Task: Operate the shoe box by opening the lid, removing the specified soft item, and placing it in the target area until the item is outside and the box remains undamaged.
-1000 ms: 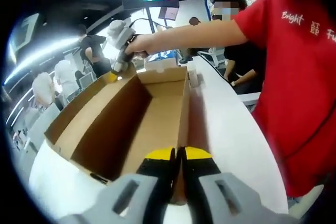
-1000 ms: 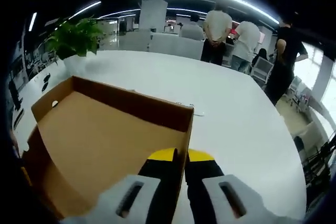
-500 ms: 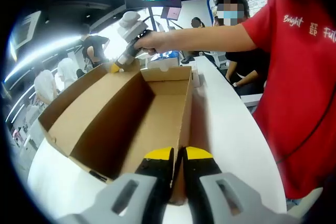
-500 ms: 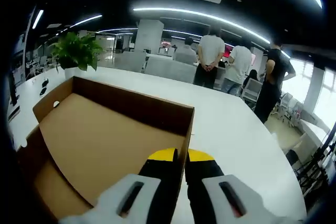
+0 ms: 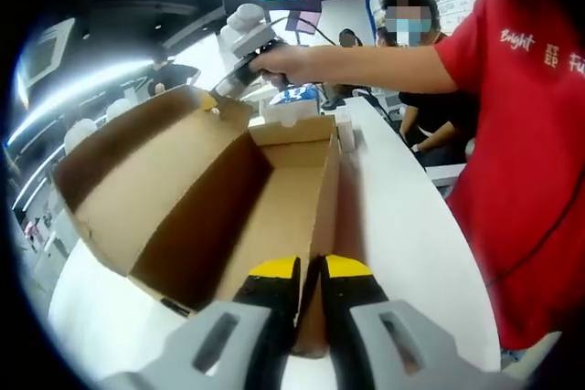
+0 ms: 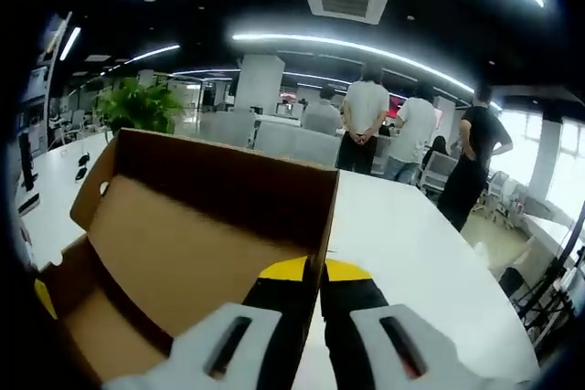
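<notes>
We have the left gripper pinched on the shoe box wall at six o'clock, and the right gripper pinching the lid edge. Thin cardboard, light and creasable, so we'd judge edge grips best; no soft item visible inside.

Matt brown cardboard shoe box, smooth glossy white table

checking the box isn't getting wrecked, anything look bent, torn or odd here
Nothing stands out. The cardboard shoe box shows no tears or creases; its lid is lifted by the right gripper, while the left gripper pinches the near wall.
</notes>
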`<action>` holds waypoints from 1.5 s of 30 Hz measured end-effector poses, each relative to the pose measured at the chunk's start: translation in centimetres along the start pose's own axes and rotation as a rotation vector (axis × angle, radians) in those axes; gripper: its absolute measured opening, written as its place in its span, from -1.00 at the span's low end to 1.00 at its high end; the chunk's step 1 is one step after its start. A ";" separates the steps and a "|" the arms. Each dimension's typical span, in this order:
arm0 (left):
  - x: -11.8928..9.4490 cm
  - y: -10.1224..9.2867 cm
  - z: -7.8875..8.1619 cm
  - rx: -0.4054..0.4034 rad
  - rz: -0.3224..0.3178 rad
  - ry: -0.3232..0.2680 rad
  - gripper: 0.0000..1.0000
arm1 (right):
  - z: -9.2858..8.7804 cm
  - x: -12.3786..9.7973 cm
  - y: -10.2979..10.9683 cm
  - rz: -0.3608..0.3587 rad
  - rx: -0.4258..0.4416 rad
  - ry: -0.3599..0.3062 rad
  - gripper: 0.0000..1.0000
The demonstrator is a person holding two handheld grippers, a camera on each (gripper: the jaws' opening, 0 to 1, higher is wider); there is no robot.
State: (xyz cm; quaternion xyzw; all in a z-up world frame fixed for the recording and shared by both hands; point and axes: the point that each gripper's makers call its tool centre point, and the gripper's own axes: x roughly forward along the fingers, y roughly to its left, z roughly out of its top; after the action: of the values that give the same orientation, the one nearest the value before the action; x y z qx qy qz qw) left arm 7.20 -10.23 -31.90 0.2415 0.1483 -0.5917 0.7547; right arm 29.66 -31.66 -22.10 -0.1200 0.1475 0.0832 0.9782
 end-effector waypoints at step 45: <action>0.0 0.1 0.1 -0.015 0.020 0.006 -0.77 | 0.3 -5.6 0.2 -0.028 0.026 -0.139 -0.99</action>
State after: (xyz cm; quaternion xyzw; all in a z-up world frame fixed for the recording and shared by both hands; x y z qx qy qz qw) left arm 7.24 -10.22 -31.83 0.2389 0.1527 -0.5823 0.7619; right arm 24.42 -32.06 -20.10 -0.1033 0.0786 0.0755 0.9887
